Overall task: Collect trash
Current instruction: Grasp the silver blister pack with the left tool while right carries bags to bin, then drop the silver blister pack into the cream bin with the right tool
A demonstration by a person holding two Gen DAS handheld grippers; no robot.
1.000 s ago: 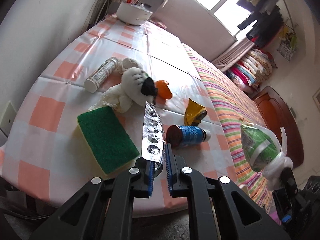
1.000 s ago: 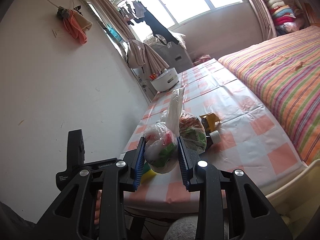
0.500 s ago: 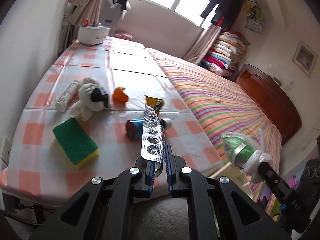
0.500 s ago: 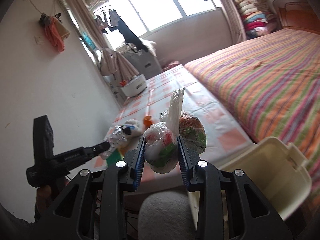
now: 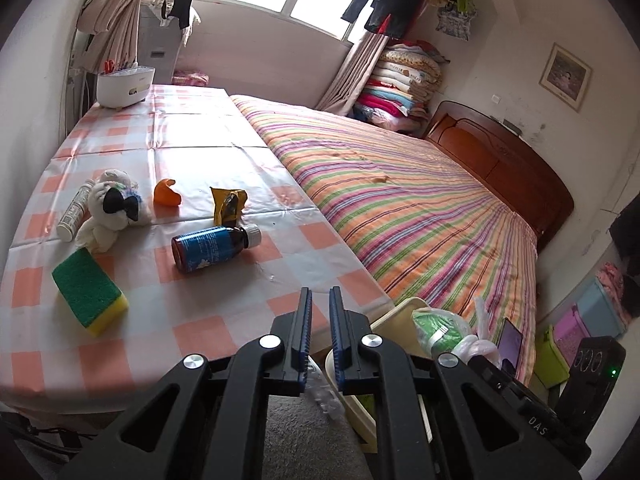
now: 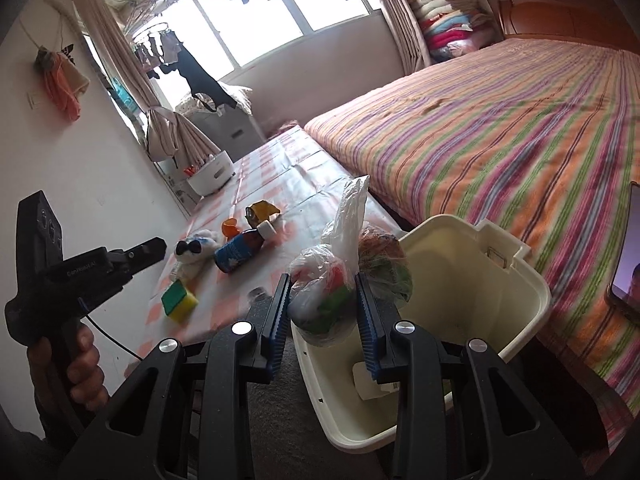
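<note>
My right gripper (image 6: pixel 322 312) is shut on a knotted clear plastic bag of trash (image 6: pixel 328 292) and holds it over the near edge of a cream bin (image 6: pixel 472 280) on the floor. The bag (image 5: pixel 440 328) and the bin's rim (image 5: pixel 404 308) also show in the left wrist view. My left gripper (image 5: pixel 319 332) is empty, its jaws a narrow gap apart, above the table's front edge. A blister pack (image 5: pixel 322 392) shows blurred below it, falling. On the checked table (image 5: pixel 208 320) lie a yellow wrapper (image 5: pixel 228 204), an orange piece (image 5: pixel 166 194) and a brown bottle (image 5: pixel 212 242).
A green-yellow sponge (image 5: pixel 88 292), a white plush toy (image 5: pixel 112 212) and a white tube (image 5: pixel 74 212) lie at the table's left. A white container (image 5: pixel 124 86) stands at its far end. A striped bed (image 5: pixel 420 208) runs along the right. A phone (image 6: pixel 628 256) is mounted at the right.
My left gripper has let go of the blister pack, which now drops beside the bin. Both grippers have pulled back from the table, and the bag now hangs over the bin.
</note>
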